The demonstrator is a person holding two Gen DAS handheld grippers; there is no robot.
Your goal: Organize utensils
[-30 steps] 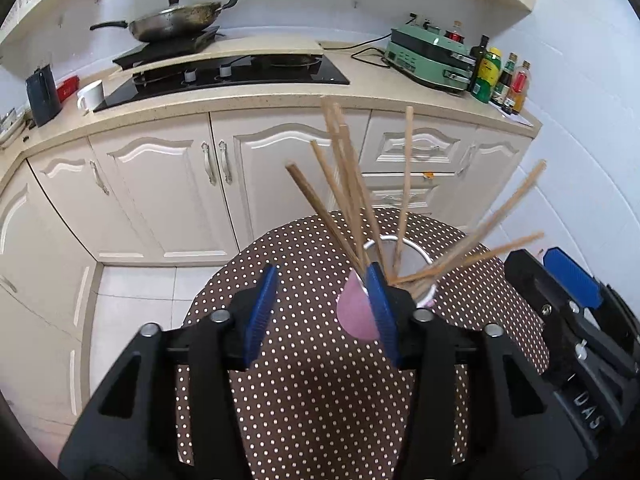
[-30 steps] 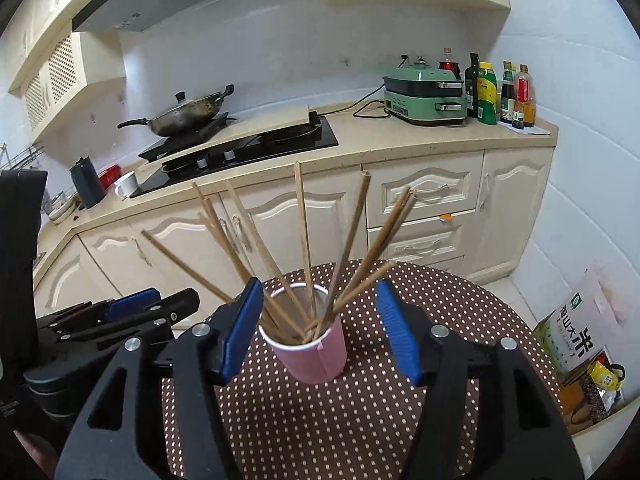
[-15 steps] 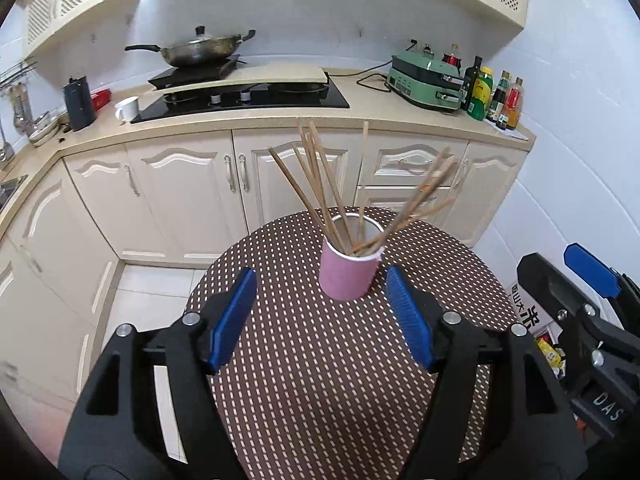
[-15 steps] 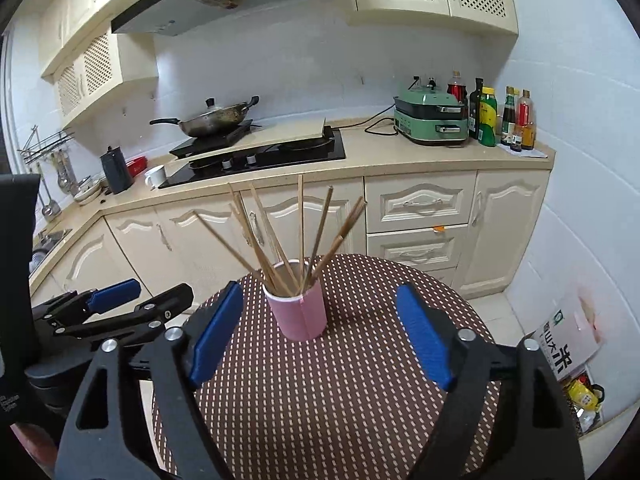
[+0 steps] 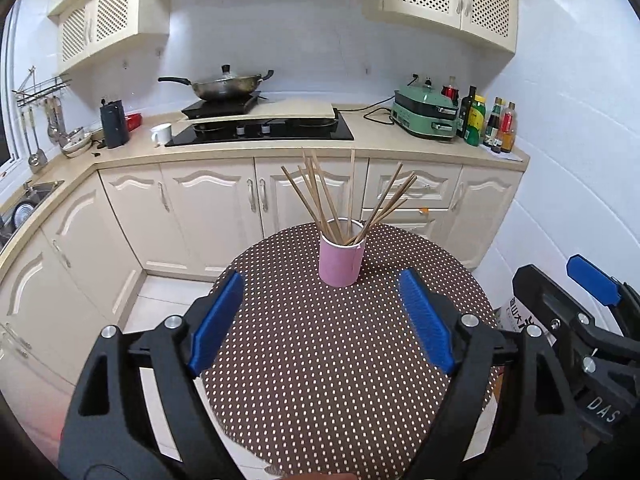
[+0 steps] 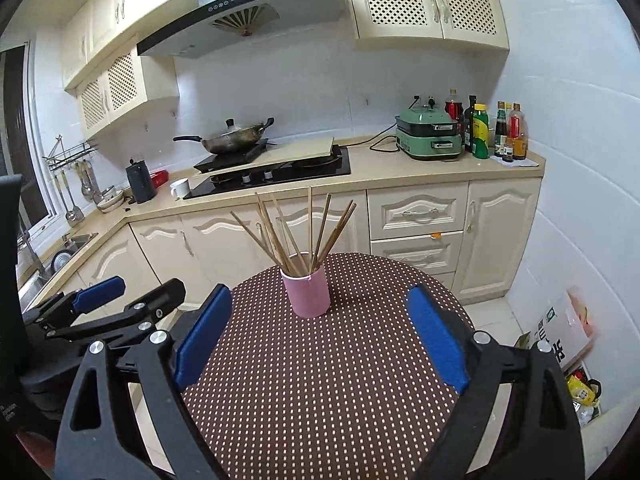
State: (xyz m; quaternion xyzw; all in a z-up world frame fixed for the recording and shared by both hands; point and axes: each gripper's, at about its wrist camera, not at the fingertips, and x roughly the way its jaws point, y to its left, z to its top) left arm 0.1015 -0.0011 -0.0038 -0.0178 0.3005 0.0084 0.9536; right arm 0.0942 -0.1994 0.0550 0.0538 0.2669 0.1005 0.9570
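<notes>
Chopsticks (image 5: 320, 196) stand fanned out in a pink cup (image 5: 341, 264) on the round dotted table (image 5: 320, 360); the cup is upright near the table's far edge.

Left wrist view, left to right: the left tongs (image 5: 320, 316) have blue pads (image 5: 216, 320) set wide, their jaws opening, with only bare tablecloth between them. The cup sits ahead of the tongs, beyond the tips and a little right of the midline, well apart from both pads. Right of these tongs, at the frame edge, the right tongs (image 5: 576, 316) show side-on, off the table's right rim.

Right wrist view, left to right: the left tongs (image 6: 120, 300) lie just beside the right tongs' left finger, over the table's left rim. The right tongs (image 6: 320, 340) are also wide and opening, with nothing between the pads (image 6: 436, 340). The cup (image 6: 307, 294) stands ahead of them, just left of the midline, clear of both pads, with the chopsticks (image 6: 296, 232) leaning out to both sides.

Behind the table, beyond both tongs, runs a counter (image 6: 400, 172) with a wok (image 6: 232, 140) on the hob at left, a green cooker (image 6: 428, 136) and bottles (image 6: 508, 132) to the right.
</notes>
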